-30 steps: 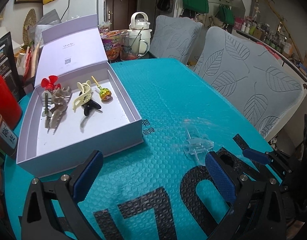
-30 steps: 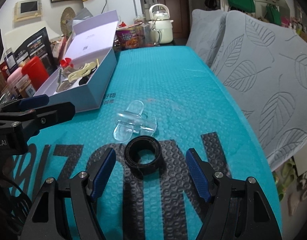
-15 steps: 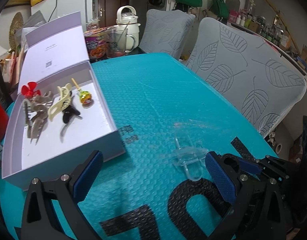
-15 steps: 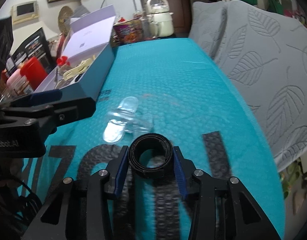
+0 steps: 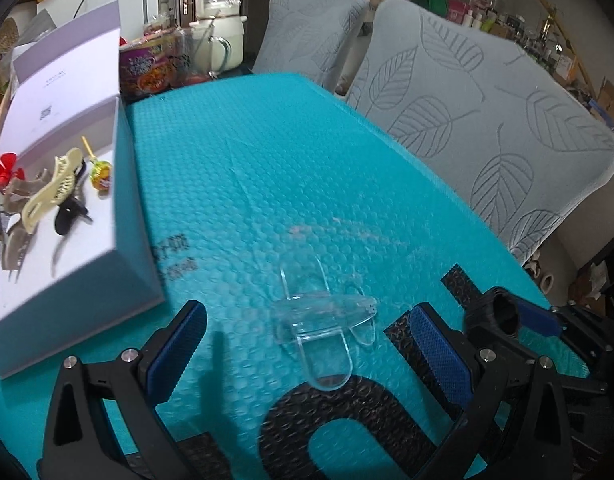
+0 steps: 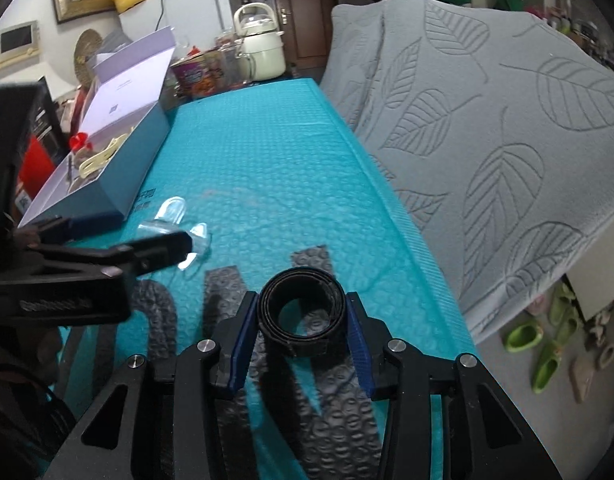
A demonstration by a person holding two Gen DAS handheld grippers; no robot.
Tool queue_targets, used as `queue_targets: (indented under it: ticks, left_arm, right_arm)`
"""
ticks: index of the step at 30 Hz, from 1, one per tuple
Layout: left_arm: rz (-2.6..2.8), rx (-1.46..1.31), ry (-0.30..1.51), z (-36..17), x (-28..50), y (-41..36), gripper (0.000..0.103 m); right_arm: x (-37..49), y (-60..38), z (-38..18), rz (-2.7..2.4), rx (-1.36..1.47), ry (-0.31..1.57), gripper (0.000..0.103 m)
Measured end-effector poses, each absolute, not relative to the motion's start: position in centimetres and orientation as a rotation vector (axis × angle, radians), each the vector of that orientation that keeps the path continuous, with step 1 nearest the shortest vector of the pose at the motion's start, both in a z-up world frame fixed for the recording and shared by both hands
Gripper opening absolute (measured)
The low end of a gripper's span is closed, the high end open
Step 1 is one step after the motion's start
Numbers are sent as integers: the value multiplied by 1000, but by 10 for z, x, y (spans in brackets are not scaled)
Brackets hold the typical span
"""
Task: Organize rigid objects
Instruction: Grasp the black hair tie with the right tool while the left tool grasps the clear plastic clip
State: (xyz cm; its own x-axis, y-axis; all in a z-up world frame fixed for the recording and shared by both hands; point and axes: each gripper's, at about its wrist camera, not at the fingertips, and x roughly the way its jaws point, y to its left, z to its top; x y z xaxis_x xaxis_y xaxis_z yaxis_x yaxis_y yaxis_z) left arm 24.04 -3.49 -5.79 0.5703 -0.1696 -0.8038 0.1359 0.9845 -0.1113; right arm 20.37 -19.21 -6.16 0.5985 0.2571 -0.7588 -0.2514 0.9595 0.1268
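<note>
My right gripper (image 6: 301, 320) is shut on a black rolled band (image 6: 301, 314) and holds it above the teal table cover; the band also shows in the left wrist view (image 5: 505, 314). My left gripper (image 5: 307, 344) is open, its jaws on either side of a clear plastic hair claw (image 5: 323, 320) lying on the cover, also visible in the right wrist view (image 6: 175, 220). An open white box (image 5: 79, 256) at the left holds several hair clips (image 5: 51, 192) and a lollipop (image 5: 99, 170).
A white kettle (image 5: 217, 28), a glass mug and a snack cup (image 5: 145, 66) stand at the table's far end. Grey leaf-patterned chairs (image 5: 487, 120) line the right side. Red containers (image 6: 35, 160) sit left of the box.
My right gripper closed on the black band and lifted it off the cover. My left gripper moved right and forward until the clear claw lay between its open jaws.
</note>
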Motion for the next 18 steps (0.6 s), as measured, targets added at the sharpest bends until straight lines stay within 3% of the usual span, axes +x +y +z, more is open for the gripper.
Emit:
queue_targets:
  ticks: [6, 9, 13, 18]
  left_arm:
    - [-132, -17, 973, -68, 249, -43, 95]
    - [-81, 20, 953, -70, 249, -45, 87]
    - [-77, 33, 908, -68, 246, -47, 59]
    - [-89, 38, 918, -66, 246, -46, 59]
  right_arm:
    - [204, -201, -61, 296, 30, 879, 42]
    - [206, -200, -64, 297, 34, 887, 51]
    - [207, -199, -66, 300, 37, 886, 57]
    - [207, -194, -67, 277, 17, 887, 57]
